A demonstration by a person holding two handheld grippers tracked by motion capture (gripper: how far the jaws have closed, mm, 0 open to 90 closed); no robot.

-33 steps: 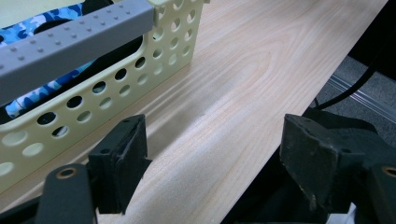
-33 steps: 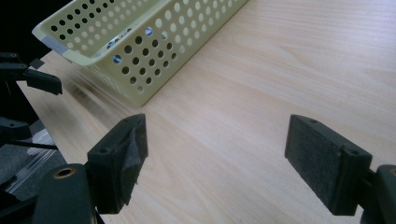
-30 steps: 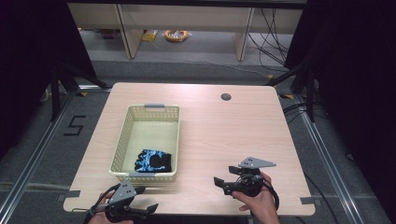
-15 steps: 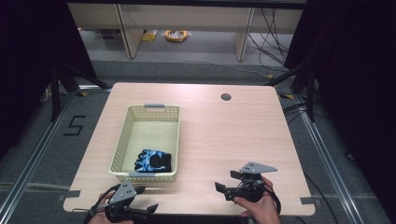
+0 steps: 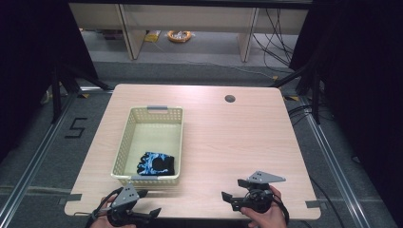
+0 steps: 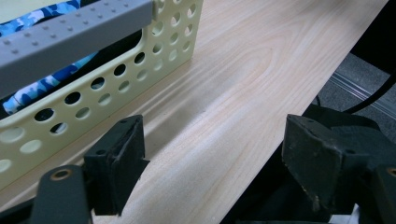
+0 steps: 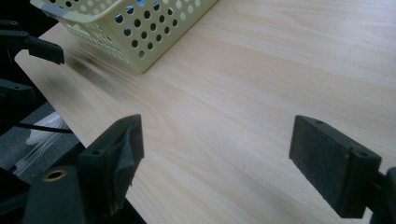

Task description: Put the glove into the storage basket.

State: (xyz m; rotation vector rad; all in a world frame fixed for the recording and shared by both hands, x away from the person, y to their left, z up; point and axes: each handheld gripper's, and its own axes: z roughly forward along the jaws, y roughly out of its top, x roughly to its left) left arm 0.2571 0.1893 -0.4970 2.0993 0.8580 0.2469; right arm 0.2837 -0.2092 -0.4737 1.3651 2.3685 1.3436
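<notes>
Item 1, pale wood-grain bench (image 5: 228,142) with rounded corners: I log no change since a second ago. A dark round cable hole (image 5: 230,99) sits near its far edge.

Item 2, cream perforated plastic basket (image 5: 153,145) with grey handle tabs: same place on the left half of the bench, long side running away from me.

Item 3, right hand-held gripper (image 5: 235,194): this is what differs. A second ago it stood farther up the bench; it has since drawn back toward the near edge and now sits low by the front right, its grey three-cornered plate on top, jaws pointing left toward the basket. In the right gripper view its jaws stand wide apart over bare wood, holding nothing. The hand (image 5: 264,216) grips it from below.

Item 4, left hand-held gripper (image 5: 148,203): unmoved at the near left edge, just in front of the basket's near wall. In the left gripper view its jaws are spread, empty.

Item 5, black-and-blue patterned glove (image 5: 156,163): lying crumpled in the basket's near end, unchanged.
</notes>
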